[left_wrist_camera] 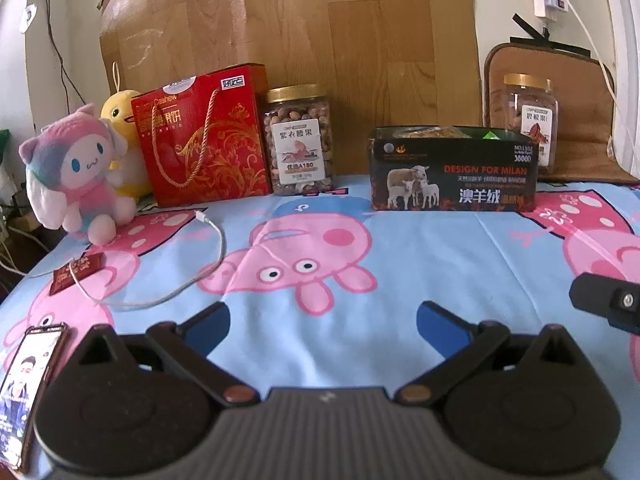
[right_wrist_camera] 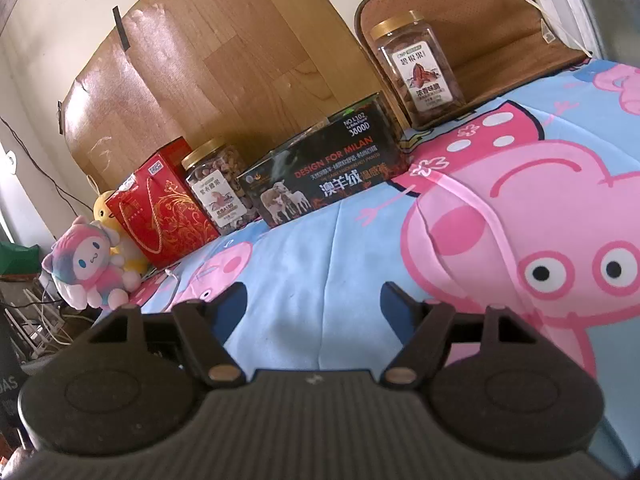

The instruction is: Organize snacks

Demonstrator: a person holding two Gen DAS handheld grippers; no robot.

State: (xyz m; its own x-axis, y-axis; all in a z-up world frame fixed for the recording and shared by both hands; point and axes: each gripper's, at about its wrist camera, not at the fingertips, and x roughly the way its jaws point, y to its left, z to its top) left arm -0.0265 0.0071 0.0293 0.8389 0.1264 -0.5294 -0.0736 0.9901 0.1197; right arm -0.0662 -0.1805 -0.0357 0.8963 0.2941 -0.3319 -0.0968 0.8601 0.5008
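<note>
Both grippers hover low over the cartoon-pig bedsheet (left_wrist_camera: 400, 248) with nothing between their fingers: the left gripper (left_wrist_camera: 322, 322) has its blue pads spread wide apart, and the right gripper (right_wrist_camera: 312, 306) also stands well open and empty. The snacks are lined up along the far edge of the bed, against the wooden board (left_wrist_camera: 320, 20). From left to right in the left wrist view there is the red cashew gift box (left_wrist_camera: 208, 136), then, just beside it, the gold-lidded jar of nuts (left_wrist_camera: 299, 140), then after a gap the dark open box printed with sheep (left_wrist_camera: 452, 172), which already has some packets inside, and behind its right end the second jar of nuts (left_wrist_camera: 528, 120), standing on a brown cushion (left_wrist_camera: 580, 92). One small red snack packet (left_wrist_camera: 78, 272) lies alone on the sheet at the near left, under a loop of white cable (left_wrist_camera: 192, 264). This packet looks to me the loose item, and it is clearly on the side of the left gripper, forward and to the left of its fingers; the right wrist view does not show it at all. Its long axis runs diagonally, from near-left to far-right. So I judge the left hand the nearer one, and it would need to swing left and close across the short side, avoiding the cable. The plush toys (left_wrist_camera: 76, 176) and the phone (left_wrist_camera: 28, 392) are not snacks.
</note>
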